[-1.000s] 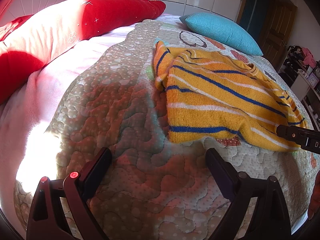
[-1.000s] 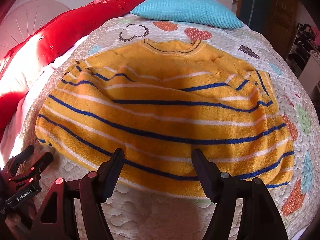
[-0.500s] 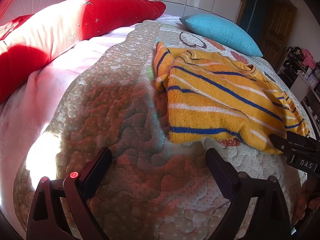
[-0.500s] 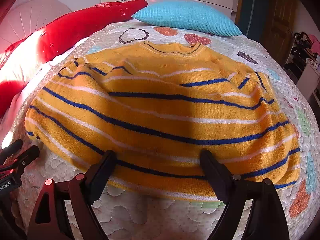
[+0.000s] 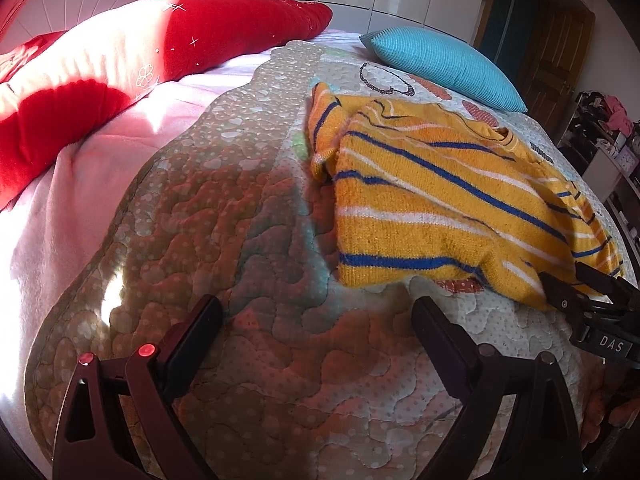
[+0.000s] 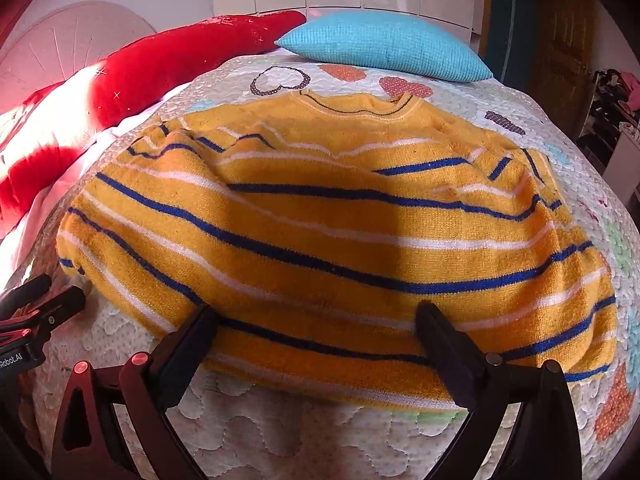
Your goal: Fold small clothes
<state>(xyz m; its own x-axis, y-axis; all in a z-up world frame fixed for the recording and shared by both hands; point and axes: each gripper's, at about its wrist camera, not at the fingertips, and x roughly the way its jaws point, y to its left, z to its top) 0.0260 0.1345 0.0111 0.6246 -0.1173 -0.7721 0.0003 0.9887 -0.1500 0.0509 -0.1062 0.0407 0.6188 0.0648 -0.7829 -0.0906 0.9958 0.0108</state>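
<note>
A small yellow sweater (image 6: pixel 320 220) with blue and white stripes lies flat on the quilted bed, collar at the far side; it also shows in the left wrist view (image 5: pixel 432 208), right of centre. My right gripper (image 6: pixel 316 336) is open, its fingers straddling the near hem, low over the cloth. In the left wrist view it (image 5: pixel 580 284) reaches the sweater's near right corner. My left gripper (image 5: pixel 316 320) is open and empty over bare quilt, left of and short of the sweater's near left corner; it shows at the left edge of the right wrist view (image 6: pixel 44 296).
A quilt (image 5: pixel 240 240) with heart patches covers the bed. A turquoise pillow (image 6: pixel 384 48) lies at the far end. Red and white cushions (image 5: pixel 120 64) and a pink blanket (image 5: pixel 60 208) lie along the left. Cluttered shelves (image 5: pixel 600 120) and a wooden door stand at right.
My right gripper has moved forward and down until its fingers reach over the sweater's hem. My left gripper has barely moved.
</note>
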